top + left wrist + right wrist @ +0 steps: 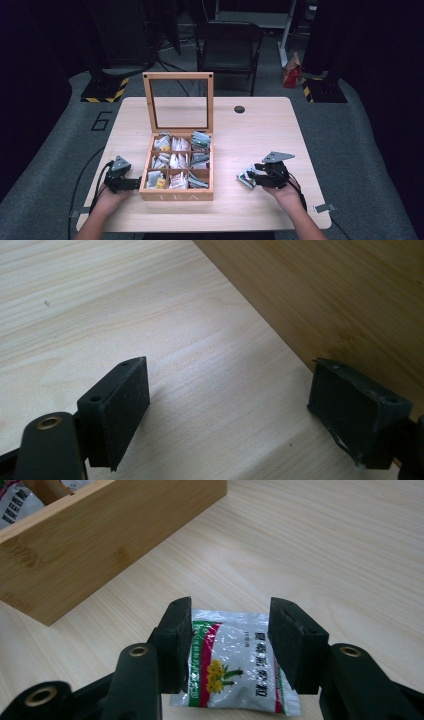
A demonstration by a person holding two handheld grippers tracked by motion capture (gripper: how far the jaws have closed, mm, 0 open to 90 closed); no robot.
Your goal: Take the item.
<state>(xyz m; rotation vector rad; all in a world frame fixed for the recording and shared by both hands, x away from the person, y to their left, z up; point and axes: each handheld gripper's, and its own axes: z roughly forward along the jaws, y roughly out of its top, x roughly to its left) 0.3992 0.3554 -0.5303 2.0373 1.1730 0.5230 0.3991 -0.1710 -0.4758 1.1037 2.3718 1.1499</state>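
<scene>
Left tool (134, 184): rests on the worktop (260, 125) against the left wall of the tea box (176, 195); its jaws stand apart with nothing but bare wood between them, and in the left gripper view one pad (356, 410) sits just beside the box wall.
Tea box: stands at the middle of the worktop, glass lid (178, 102) upright at the back; nine compartments in three rows, most of them holding small packets (174, 161), too small to read; the right one in the middle row looks less full.
Packet (235, 662): a silver sachet with a flower print lies flat on the worktop to the right of the box, well apart from it, between the jaws of the right tool (230, 647).
Right tool: jaws apart, one on either side of the sachet, pads not pressing it; the sachet's long axis runs away from the tool, roughly along the jaws.
Nearer hand: the right, by far.
Turning point: the box lies to the left of the sachet, so any carry runs leftward over the box's right wall.
</scene>
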